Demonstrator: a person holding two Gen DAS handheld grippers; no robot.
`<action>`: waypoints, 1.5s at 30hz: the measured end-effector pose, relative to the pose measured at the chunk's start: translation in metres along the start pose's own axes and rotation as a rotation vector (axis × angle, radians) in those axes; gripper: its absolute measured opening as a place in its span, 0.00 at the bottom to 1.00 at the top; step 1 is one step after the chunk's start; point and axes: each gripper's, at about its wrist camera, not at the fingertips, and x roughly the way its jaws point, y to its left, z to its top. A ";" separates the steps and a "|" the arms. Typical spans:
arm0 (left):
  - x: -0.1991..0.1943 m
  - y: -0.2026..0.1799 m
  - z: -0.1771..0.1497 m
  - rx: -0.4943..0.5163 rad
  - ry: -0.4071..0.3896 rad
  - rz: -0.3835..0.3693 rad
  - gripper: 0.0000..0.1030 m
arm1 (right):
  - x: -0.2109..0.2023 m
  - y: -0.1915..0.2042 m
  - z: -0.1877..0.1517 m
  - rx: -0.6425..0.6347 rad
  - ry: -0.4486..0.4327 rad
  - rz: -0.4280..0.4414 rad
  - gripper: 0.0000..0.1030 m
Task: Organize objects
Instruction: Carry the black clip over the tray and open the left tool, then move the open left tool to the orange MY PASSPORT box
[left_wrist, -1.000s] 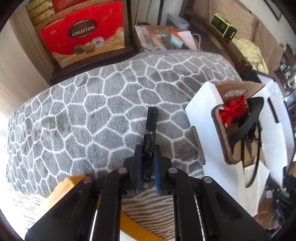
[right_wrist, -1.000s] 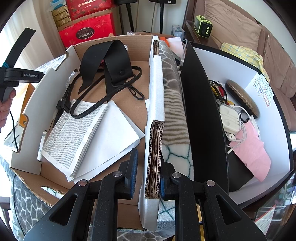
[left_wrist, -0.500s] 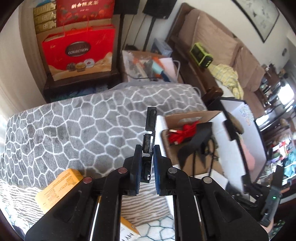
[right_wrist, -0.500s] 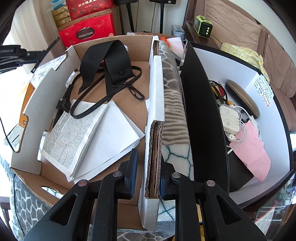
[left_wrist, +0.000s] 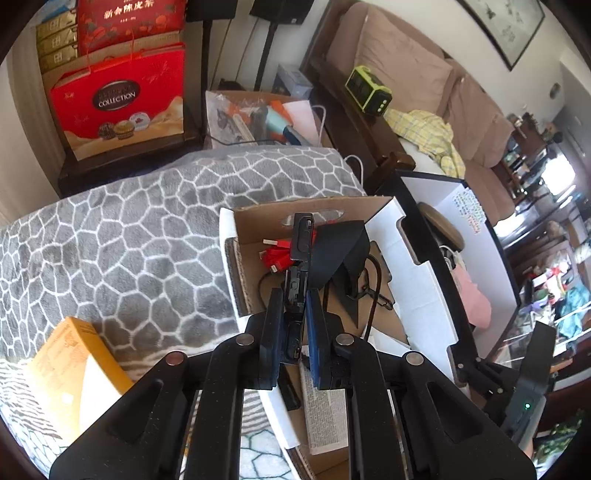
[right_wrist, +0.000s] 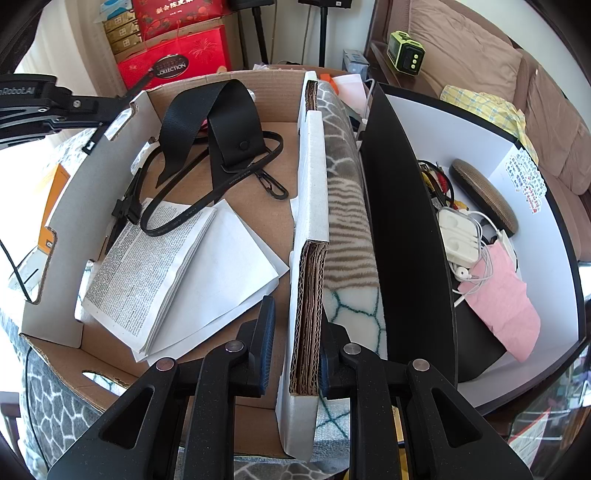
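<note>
Left wrist view: we look down on a grey blanket (left_wrist: 122, 236) with a white honeycomb pattern, the largest surface here. On it stands a cardboard box (left_wrist: 231, 258) with white outer walls, and beside that a second box (left_wrist: 450, 206), black outside and white inside. An orange carton (left_wrist: 70, 354) lies on the blanket at lower left. Inside the cardboard box we see a black strap (left_wrist: 341, 251), a printed leaflet (left_wrist: 325, 413) and a red cable (left_wrist: 277, 254). The left gripper (left_wrist: 293, 332) has its fingers clamped on a slim black clip (left_wrist: 300, 258), which stands up from them and hangs above the cardboard box's open top, over the red cable.

Right wrist view: we see the same cardboard box (right_wrist: 66, 206) from its near end, holding the strap (right_wrist: 221, 122), its hook (right_wrist: 271, 184) and the leaflet (right_wrist: 147, 266). The second box (right_wrist: 406, 221) holds a pink cloth (right_wrist: 498, 299), white earphones (right_wrist: 465, 254) and a brown oval case (right_wrist: 484, 192). A strip of blanket (right_wrist: 347, 206) shows between the two boxes. The right gripper (right_wrist: 293, 350) straddles the cardboard box's thick right wall (right_wrist: 312, 206); the right-hand finger touches it, while a gap shows by the left-hand finger (right_wrist: 264, 332), so we cannot tell whether the wall is gripped.
</note>
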 end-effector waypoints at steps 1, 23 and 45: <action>0.003 -0.001 -0.001 -0.001 0.004 0.001 0.11 | 0.000 0.000 0.000 0.000 0.000 0.000 0.19; -0.029 0.004 -0.014 -0.055 -0.088 0.124 0.50 | 0.000 0.000 0.000 0.000 0.000 0.000 0.19; -0.184 0.096 -0.065 -0.114 -0.285 0.264 0.69 | 0.000 0.001 -0.001 0.003 -0.005 0.005 0.20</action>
